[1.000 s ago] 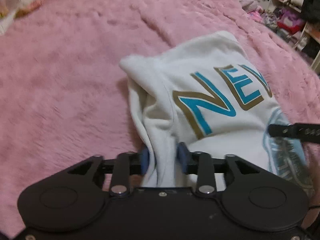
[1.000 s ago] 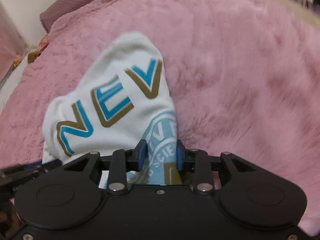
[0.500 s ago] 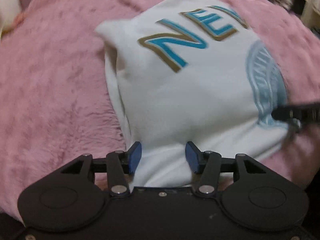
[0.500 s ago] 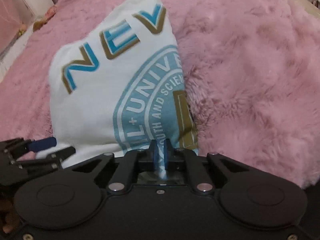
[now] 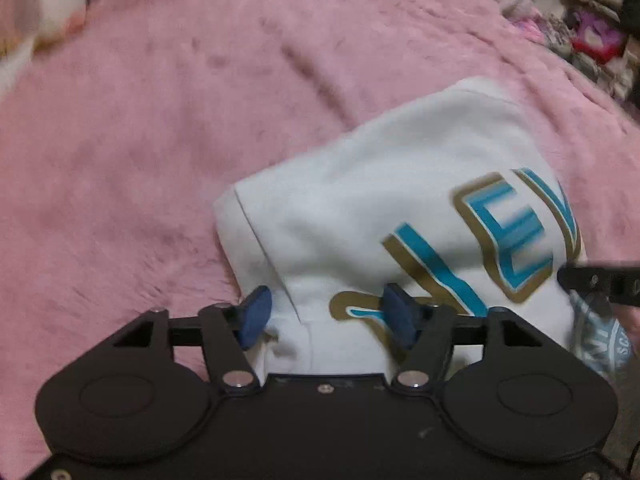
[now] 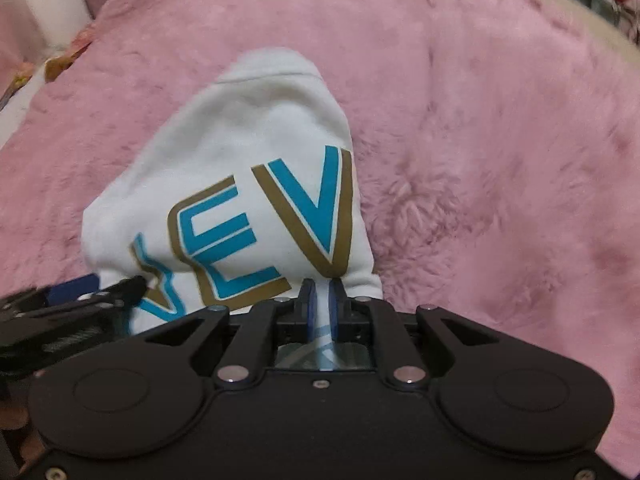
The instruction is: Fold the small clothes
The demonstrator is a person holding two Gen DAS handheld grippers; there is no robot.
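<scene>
A small white garment (image 5: 392,184) with blue and gold letters lies bunched on a pink fluffy blanket (image 5: 160,140). My left gripper (image 5: 328,316) is open, its blue pads (image 5: 256,316) wide apart on either side of the garment's near left edge. My right gripper (image 6: 321,304) is shut on the white garment (image 6: 248,128) at its near right corner, with fabric pinched between the pads. The right gripper's tip (image 5: 600,280) shows at the right edge of the left wrist view. The left gripper (image 6: 80,296) shows at the lower left of the right wrist view.
The pink blanket (image 6: 500,140) spreads wide on all sides of the garment. Cluttered shelves and piled clothes (image 5: 592,32) stand beyond the bed at the far right. A colourful item (image 6: 60,60) lies at the bed's far left edge, near a pale wall.
The left jaws have gone from shut on the white fabric to wide open. The right gripper has closed tight and stayed shut on the fabric. The round seal print has left the right wrist view.
</scene>
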